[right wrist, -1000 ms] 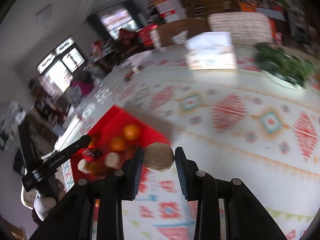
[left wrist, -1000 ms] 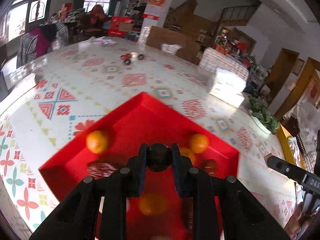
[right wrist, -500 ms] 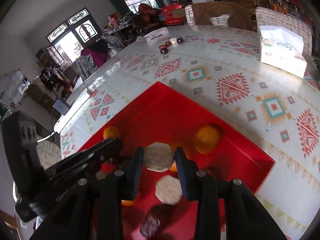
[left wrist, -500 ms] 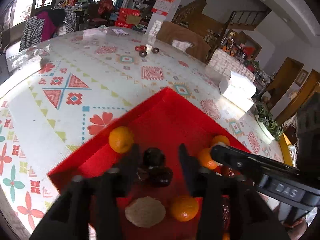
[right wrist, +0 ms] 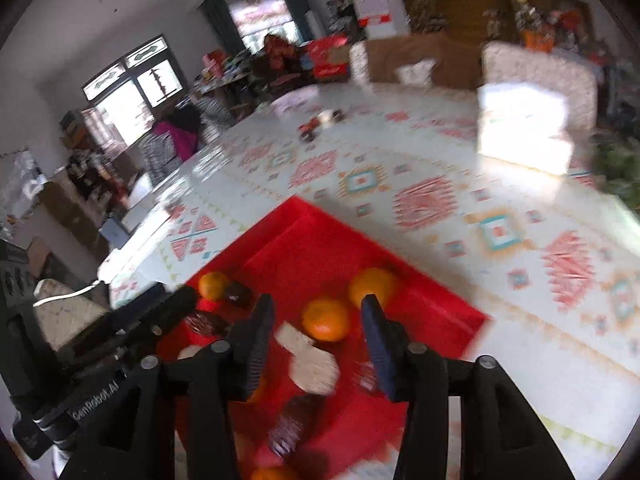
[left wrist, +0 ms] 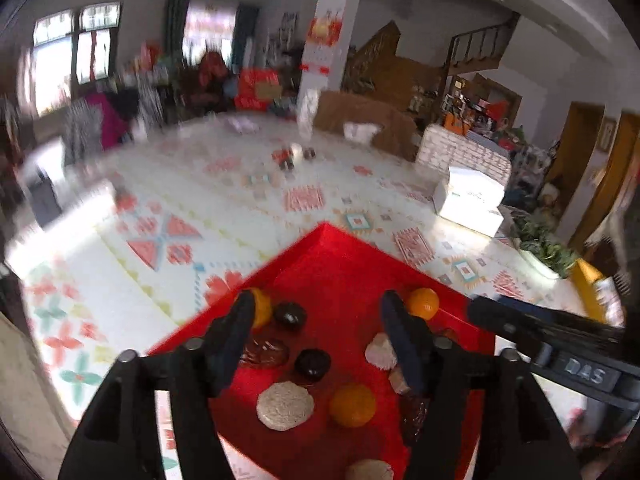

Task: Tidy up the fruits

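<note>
Left gripper [left wrist: 318,314] and right gripper [right wrist: 316,320] both stood spread wide and empty above the red tray [left wrist: 340,264], apparently to clear the fruit gathered inside: oranges [left wrist: 352,405], dark round fruits [left wrist: 313,364] and pale discs [left wrist: 285,405] lay loose on its floor.

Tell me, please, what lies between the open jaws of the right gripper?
In the right wrist view, an orange and a pale round biscuit-like piece lie in the red tray between them.
</note>
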